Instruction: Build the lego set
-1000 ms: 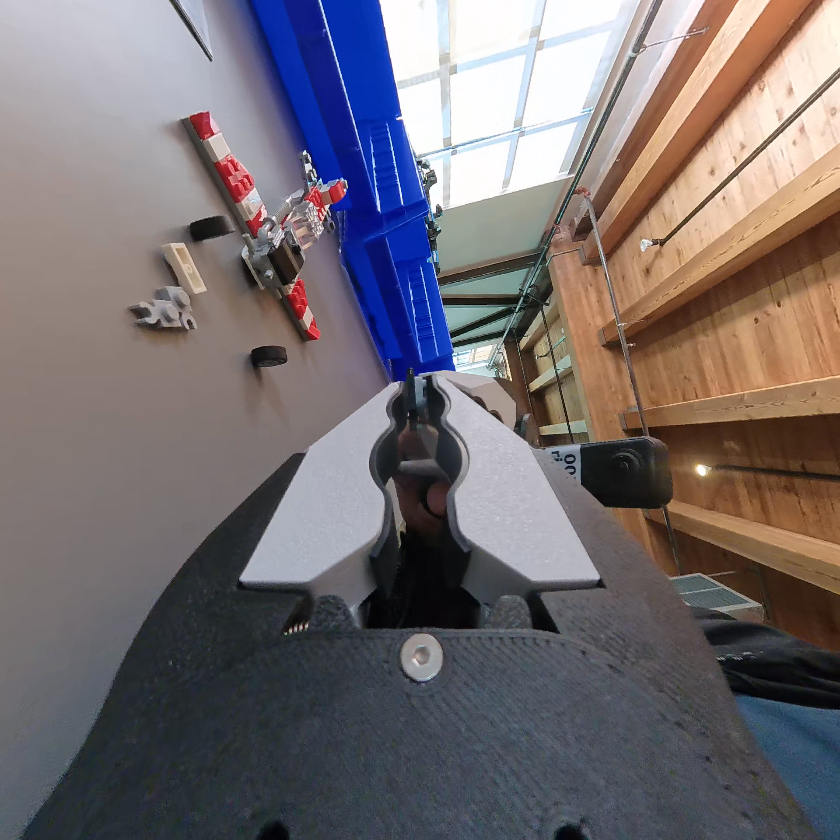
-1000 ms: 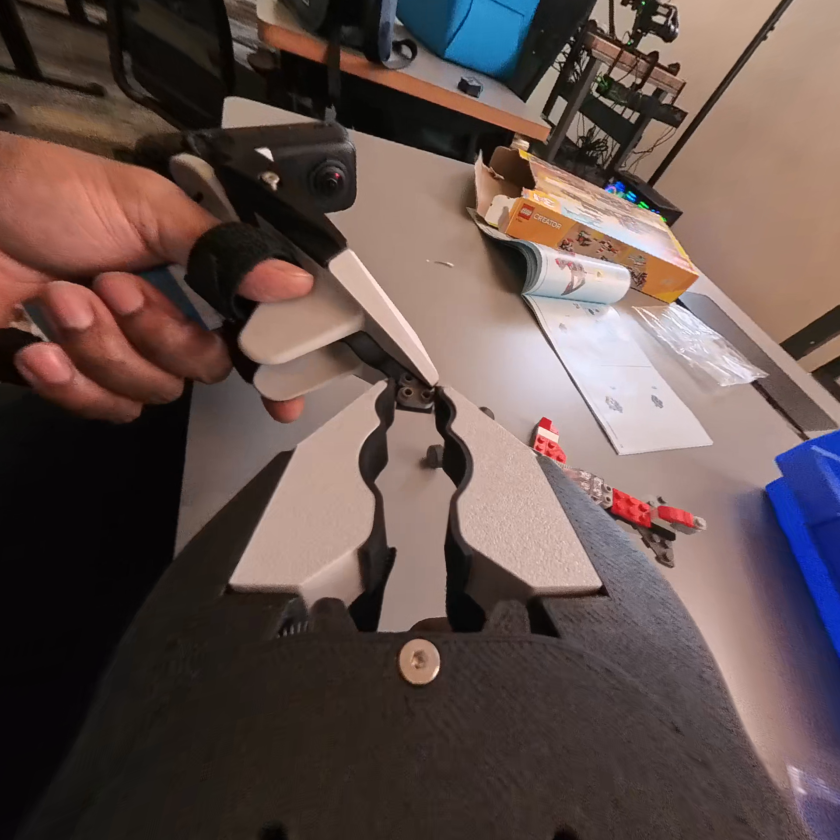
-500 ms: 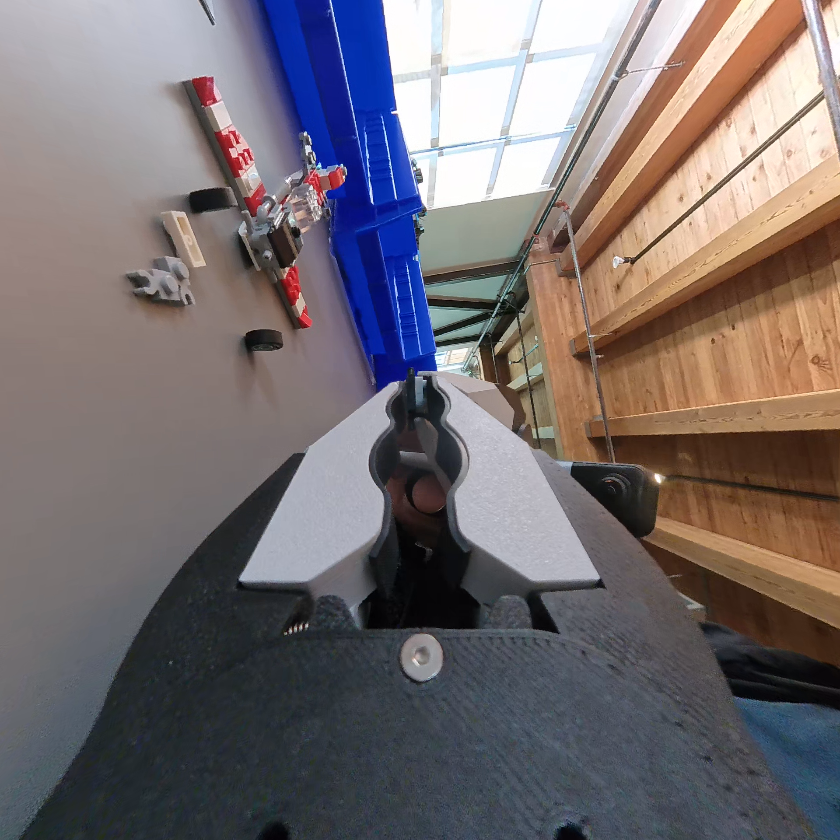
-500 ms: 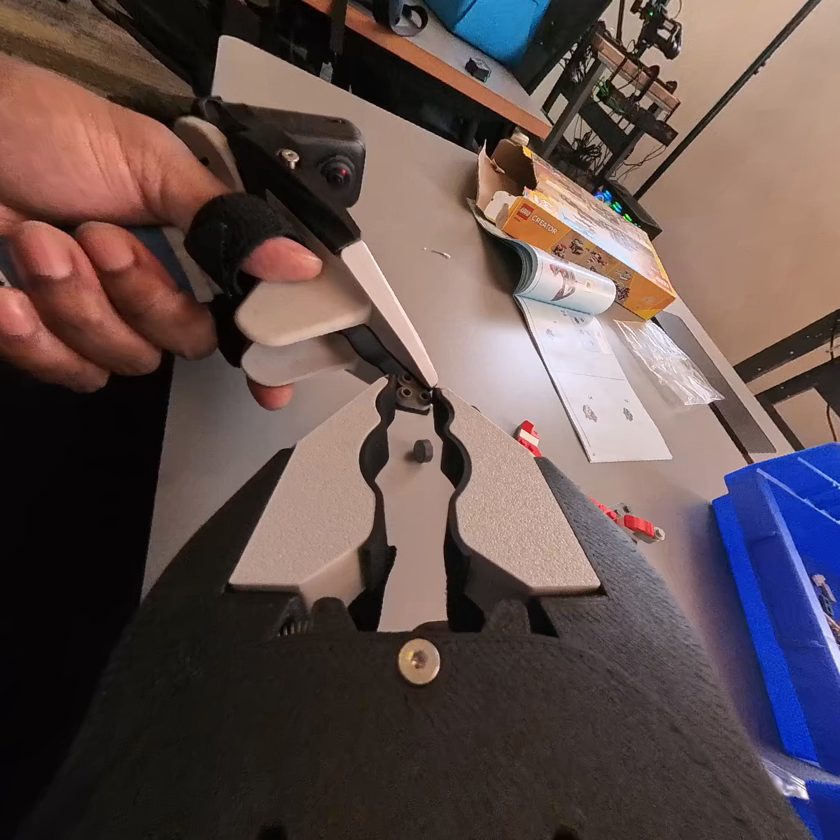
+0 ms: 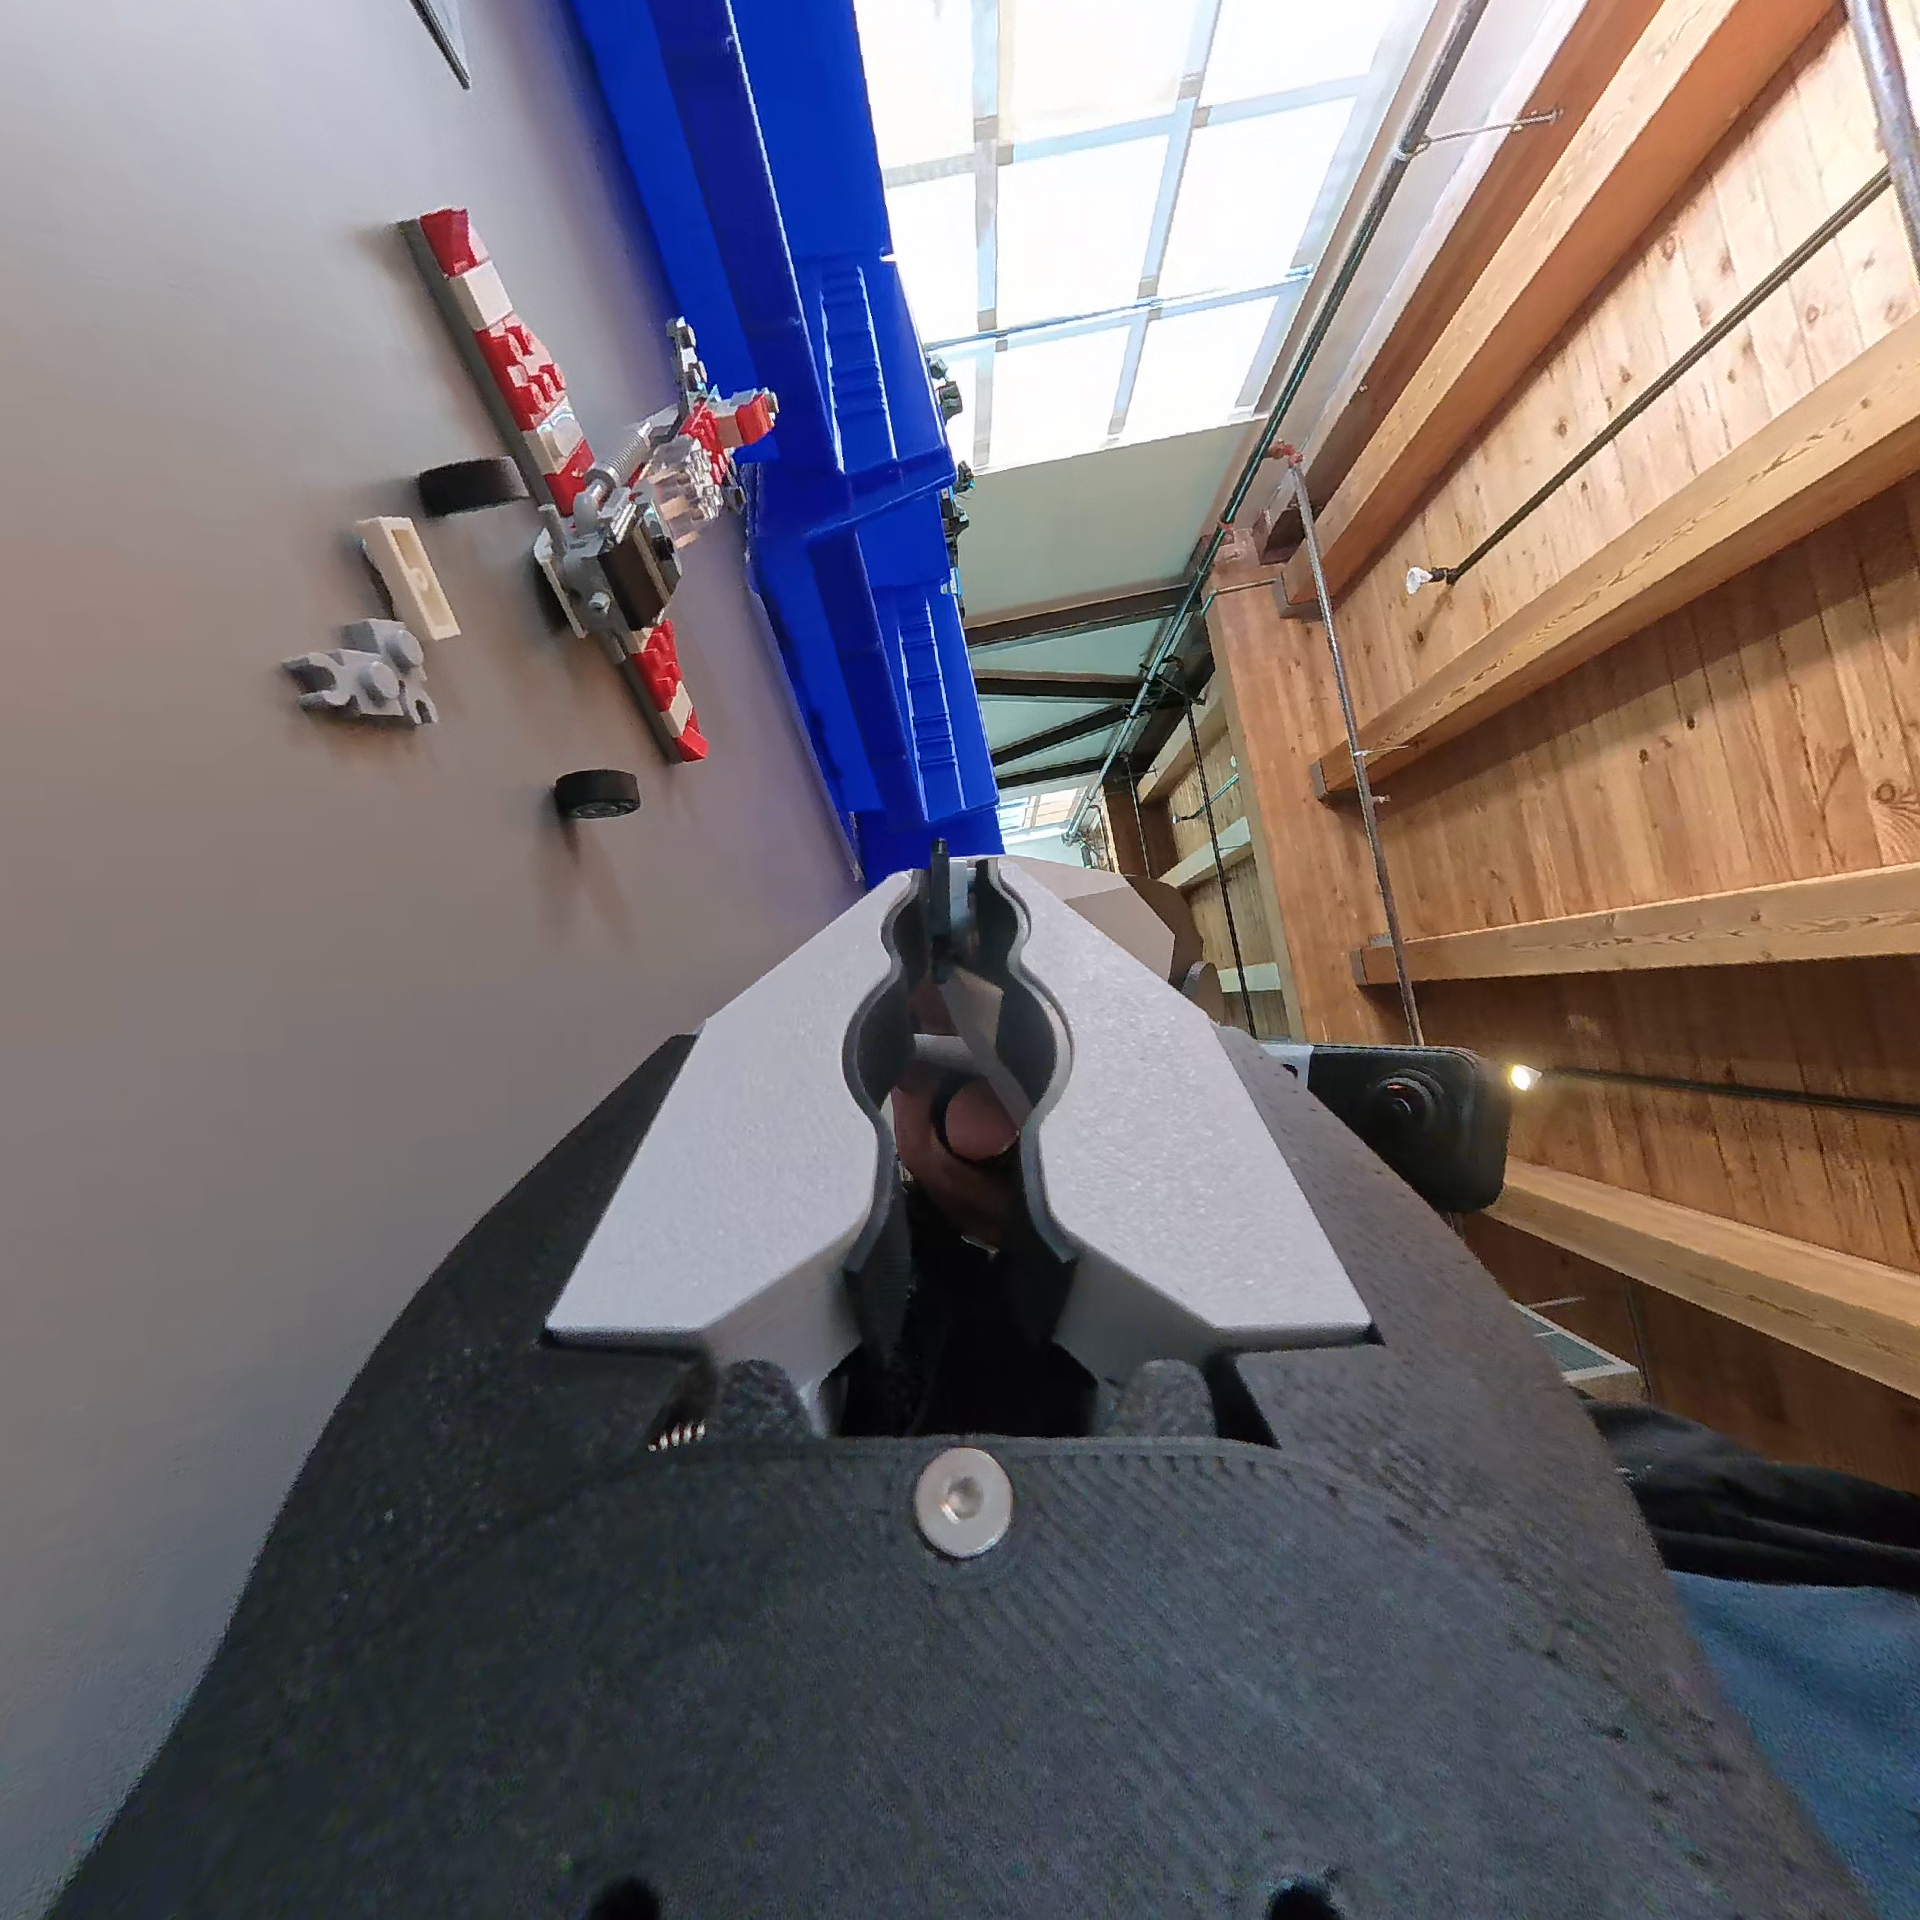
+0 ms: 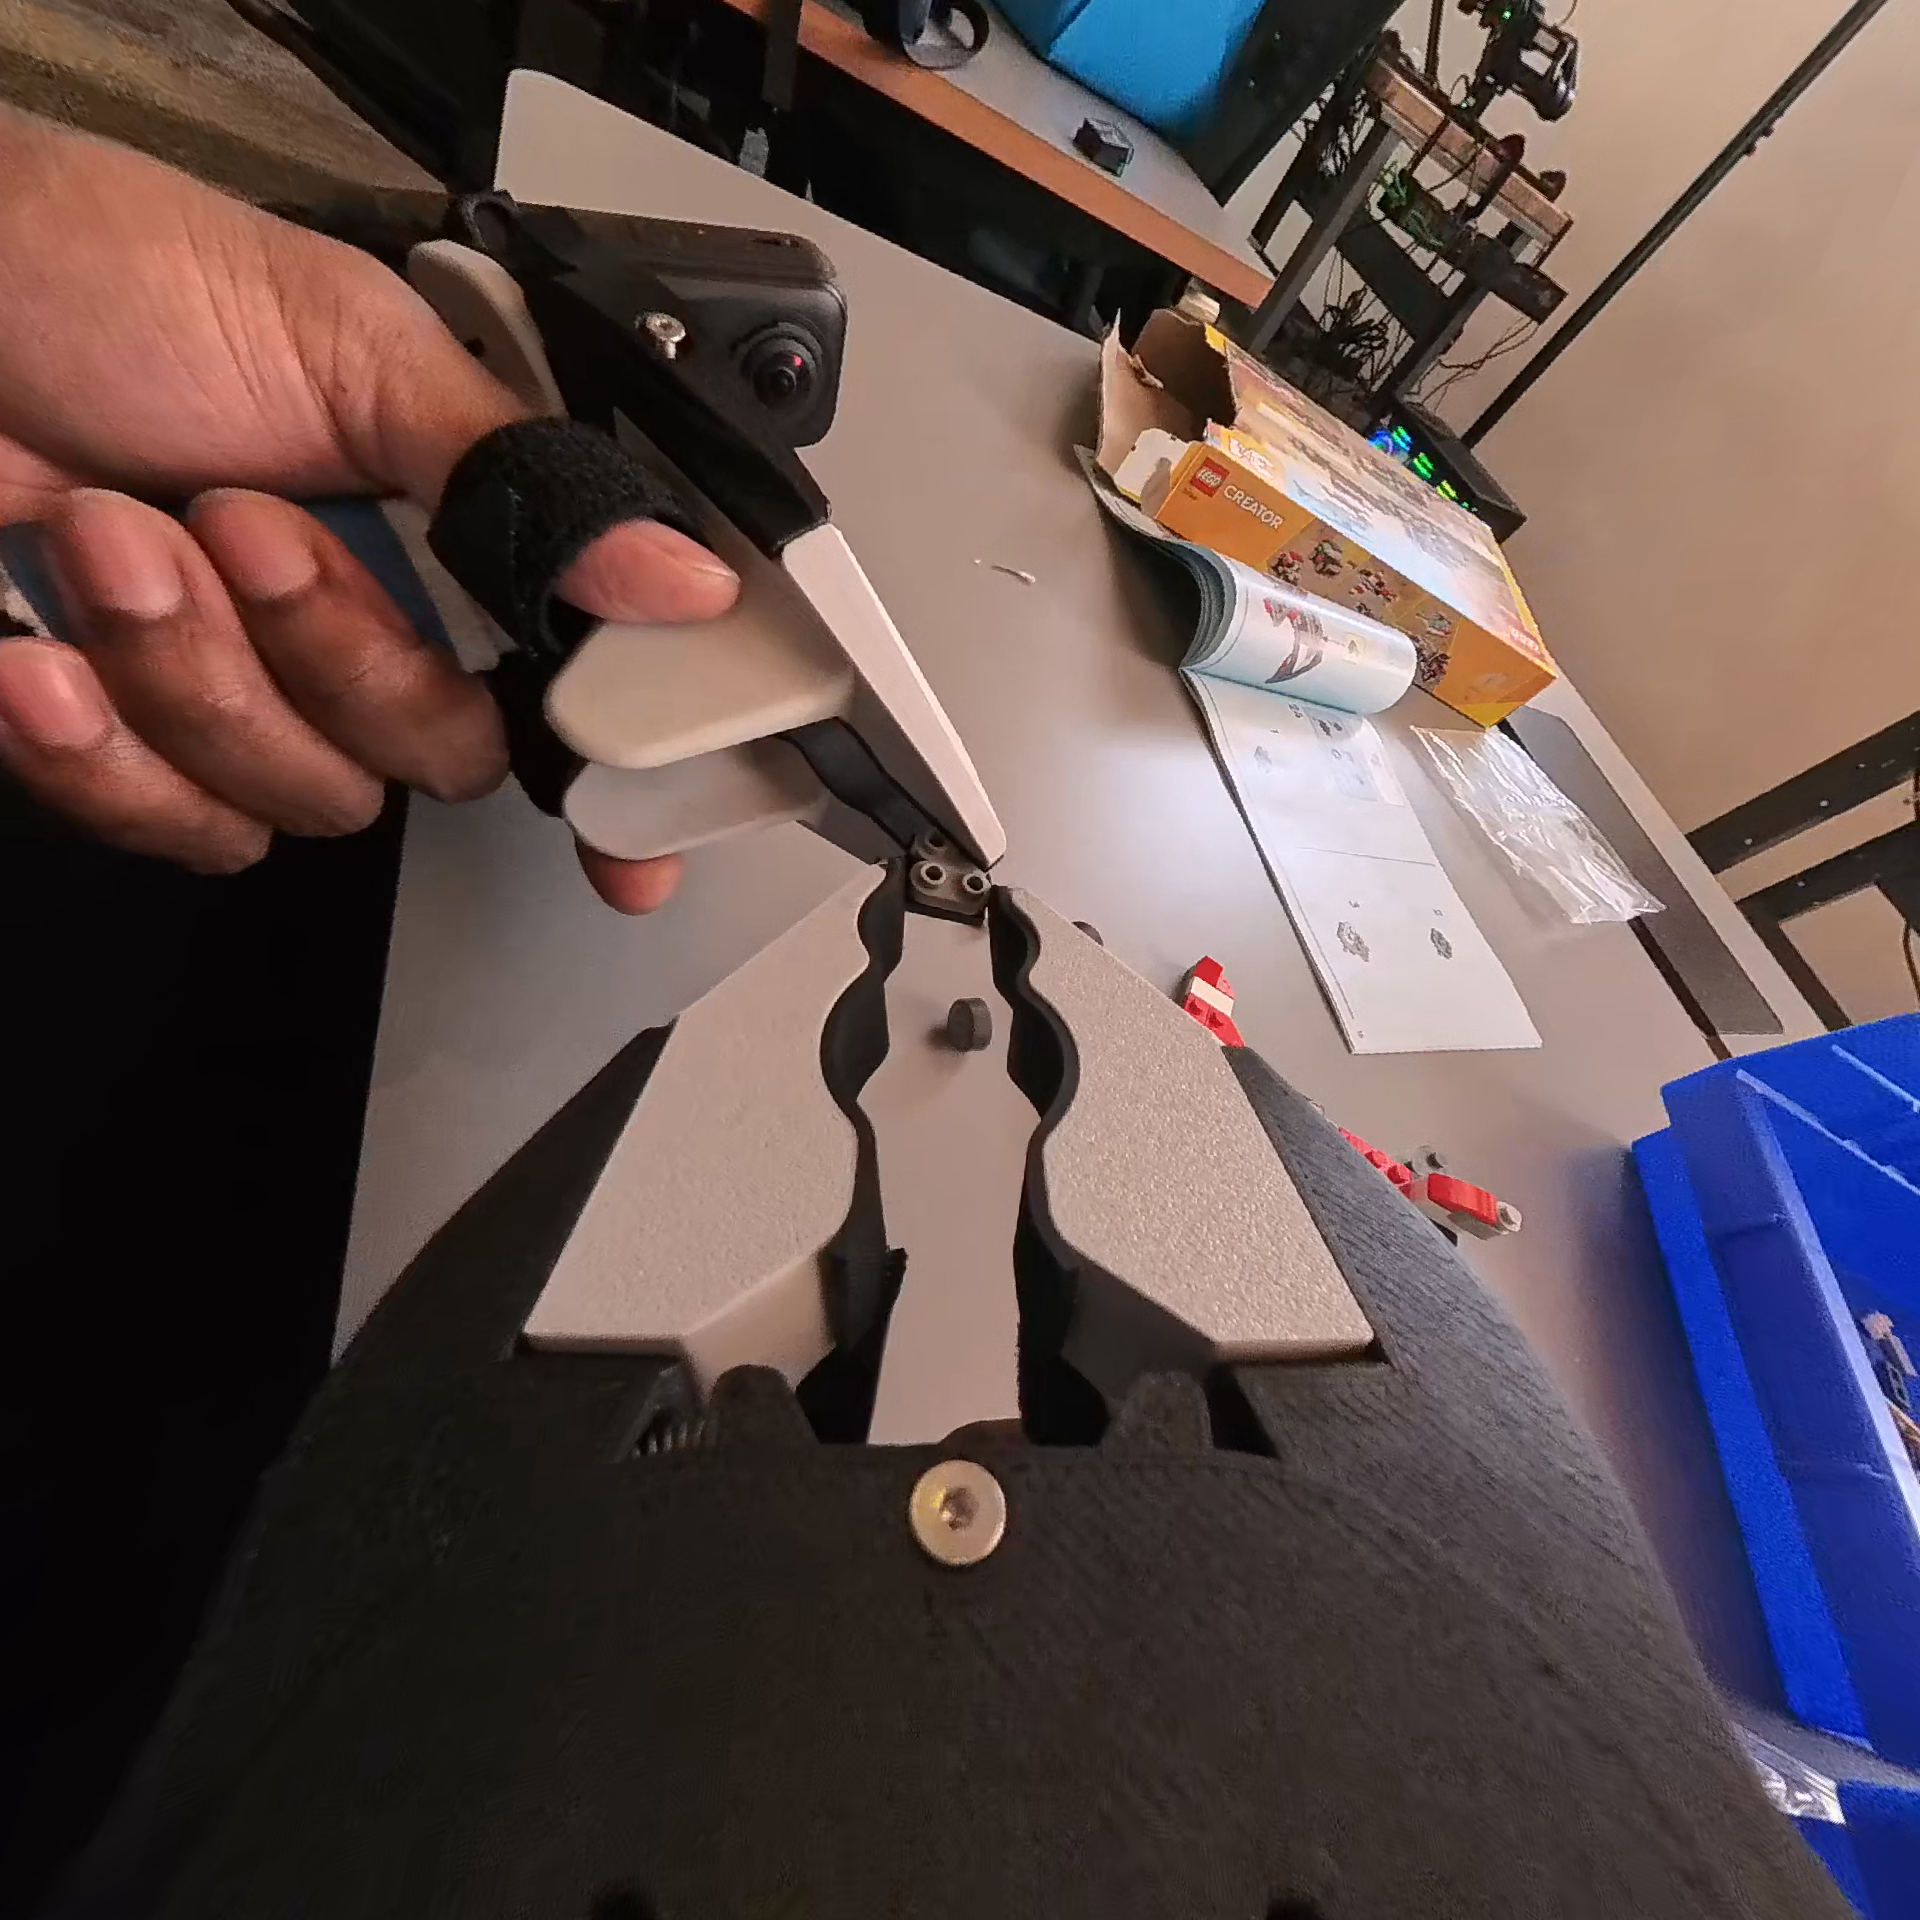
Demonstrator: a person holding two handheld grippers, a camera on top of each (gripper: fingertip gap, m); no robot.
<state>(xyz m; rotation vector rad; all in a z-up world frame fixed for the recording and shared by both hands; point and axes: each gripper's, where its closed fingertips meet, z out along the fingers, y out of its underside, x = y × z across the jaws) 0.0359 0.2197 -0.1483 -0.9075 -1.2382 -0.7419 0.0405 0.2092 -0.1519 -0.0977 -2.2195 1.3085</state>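
Looking largest first, I see the grey tabletop [image 6: 1091, 727], then the blue bin [image 6: 1787, 1299] cut off at its right edge. My right gripper [image 6: 948, 896] and left gripper [image 5: 956, 883] both clench one small dark grey lego piece [image 6: 948, 891], mid-air above the tabletop's near edge. The red-and-white lego plane [image 5: 582, 488] is mostly hidden behind my right fingers; a black wheel [image 6: 968, 1023] shows between them.

blue bin [image 6: 1766, 1299] | plastic bag [image 6: 1527, 821] | wooden beams [image 5: 1621, 925]
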